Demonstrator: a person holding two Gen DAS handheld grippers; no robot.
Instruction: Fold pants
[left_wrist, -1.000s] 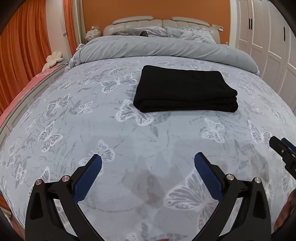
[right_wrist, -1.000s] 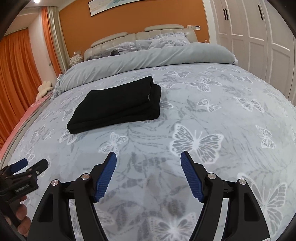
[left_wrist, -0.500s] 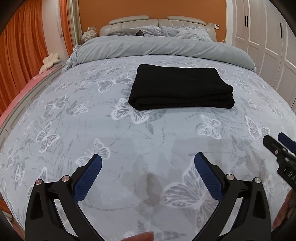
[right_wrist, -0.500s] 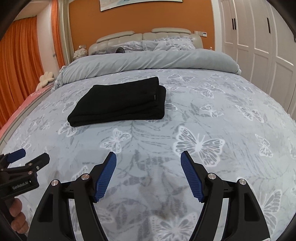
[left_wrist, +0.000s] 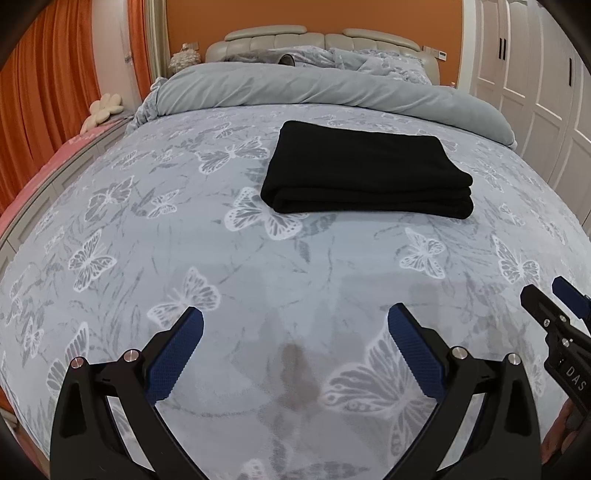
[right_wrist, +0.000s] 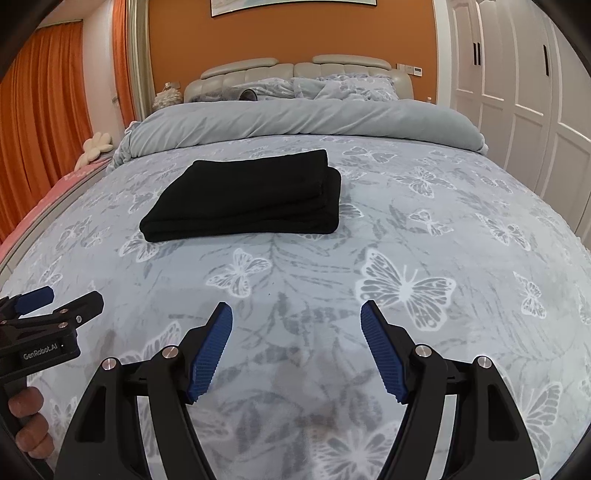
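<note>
The black pants (left_wrist: 369, 173) lie folded into a thick flat rectangle on the butterfly-print bed cover; they also show in the right wrist view (right_wrist: 251, 195). My left gripper (left_wrist: 295, 317) is open and empty, low over the cover, well short of the pants. My right gripper (right_wrist: 295, 312) is open and empty, also near the foot of the bed. The right gripper shows at the right edge of the left wrist view (left_wrist: 554, 306). The left gripper shows at the left edge of the right wrist view (right_wrist: 62, 302).
A grey duvet (left_wrist: 325, 88) is bunched across the head of the bed with pillows behind it. Orange curtains (left_wrist: 37, 92) hang on the left. White wardrobe doors (right_wrist: 524, 103) stand on the right. A white flower cushion (left_wrist: 105, 107) lies at the left bedside.
Both grippers have tilted and drawn slightly back from the pants, which now sit a little lower and nearer in view. The pants have not moved. Both stay open.
</note>
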